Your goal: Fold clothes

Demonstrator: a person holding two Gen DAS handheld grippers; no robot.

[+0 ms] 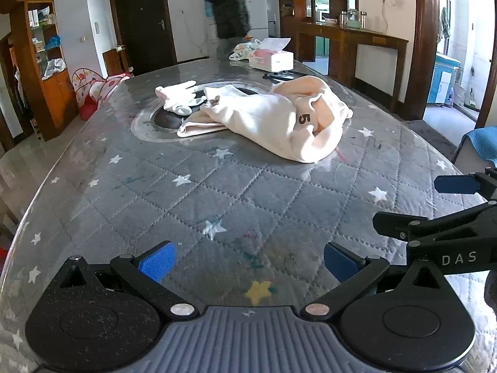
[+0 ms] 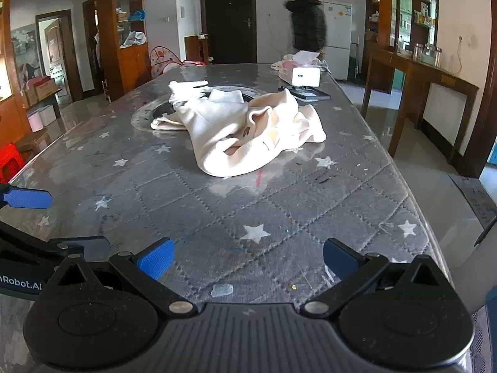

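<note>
A crumpled cream garment with a dark "5" on it lies in a heap near the middle of the grey star-patterned table. A smaller white piece of clothing lies just behind it to the left. My left gripper hovers over the near end of the table, open, with nothing between its blue pads. Beside it, my right gripper is also open and empty. Each gripper shows at the edge of the other's view. Both are well short of the garment.
A tissue box and a dark flat object sit at the table's far end. A round inset lies under the clothes. A person in a dark jacket stands beyond the table. Wooden shelves and a console flank the room.
</note>
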